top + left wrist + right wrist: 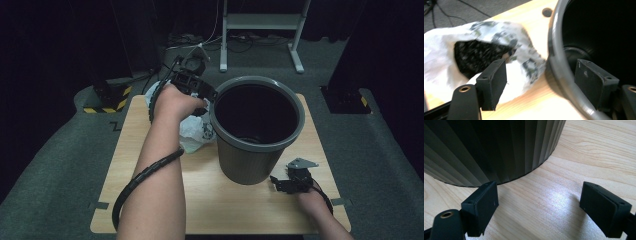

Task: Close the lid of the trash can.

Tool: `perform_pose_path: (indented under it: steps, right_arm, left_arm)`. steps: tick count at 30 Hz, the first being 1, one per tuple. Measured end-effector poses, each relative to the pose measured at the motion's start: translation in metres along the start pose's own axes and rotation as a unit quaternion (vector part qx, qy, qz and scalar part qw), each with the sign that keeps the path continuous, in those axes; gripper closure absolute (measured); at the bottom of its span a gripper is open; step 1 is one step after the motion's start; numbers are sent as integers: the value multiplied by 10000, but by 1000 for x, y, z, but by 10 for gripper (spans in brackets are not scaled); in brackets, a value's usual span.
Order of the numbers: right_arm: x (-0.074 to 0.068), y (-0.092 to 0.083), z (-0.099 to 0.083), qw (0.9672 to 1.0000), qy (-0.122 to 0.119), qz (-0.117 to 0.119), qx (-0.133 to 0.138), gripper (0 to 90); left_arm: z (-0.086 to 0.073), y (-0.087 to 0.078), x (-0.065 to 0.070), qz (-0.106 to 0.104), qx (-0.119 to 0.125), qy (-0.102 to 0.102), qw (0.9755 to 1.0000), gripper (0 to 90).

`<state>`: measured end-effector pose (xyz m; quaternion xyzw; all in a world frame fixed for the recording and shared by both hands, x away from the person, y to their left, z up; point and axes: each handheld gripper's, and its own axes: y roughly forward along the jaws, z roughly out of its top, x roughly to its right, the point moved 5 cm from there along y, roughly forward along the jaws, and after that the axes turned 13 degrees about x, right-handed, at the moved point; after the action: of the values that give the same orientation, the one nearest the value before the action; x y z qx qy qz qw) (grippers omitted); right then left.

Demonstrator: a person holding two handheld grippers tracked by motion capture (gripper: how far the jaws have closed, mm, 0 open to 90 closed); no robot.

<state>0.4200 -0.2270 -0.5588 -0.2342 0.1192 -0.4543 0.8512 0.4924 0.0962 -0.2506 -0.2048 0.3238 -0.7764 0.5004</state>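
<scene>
A grey ribbed waste bin [257, 131] stands on a small wooden table [150, 200], apparently awaiting a liner. The crumpled white printed plastic bag [192, 131] lies just beside its left wall. The left gripper [202, 95], jaws apart astride the bin's rim, grips nothing. The right gripper [280, 184] rests wide open near the base, seemingly ready to steady it.

Grey ribbed bin [255, 145], white bag [499, 60] with dark speckled print, pale wooden table [210, 200].
</scene>
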Motion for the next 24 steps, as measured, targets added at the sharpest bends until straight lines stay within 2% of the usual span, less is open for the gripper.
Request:
perform_pose_path:
  steps: [2,4,8,10,13,17,20,24]
  right_arm:
    - [1,1,0,10000,-27,41,-1,146]
    - [1,2,1,10000,-36,42,-3,145]
    - [1,2,1,10000,-11,33,-9,145]
    - [1,3,2,10000,-31,39,-4,144]
    - [1,3,2,10000,-22,21,-3,145]
    - [0,2,1,10000,2,3,-4,146]
    - [1,2,1,10000,-37,42,2,145]
    - [1,2,1,10000,-34,44,-3,145]
  left_arm:
    - [-2,-4,-6,41,32,27,10000,257]
    - [-5,-6,-12,68,85,-70,9999,256]
    - [-12,-8,-24,128,-4,-106,9999,255]
    - [-14,-10,-30,197,36,-156,9997,257]
    - [-21,-10,-34,182,31,-239,9995,263]
    - [-29,-7,-38,137,16,-191,9997,259]
    - [-35,-3,-43,145,7,-230,9996,260]
    - [-45,0,-48,55,-65,-131,9999,255]
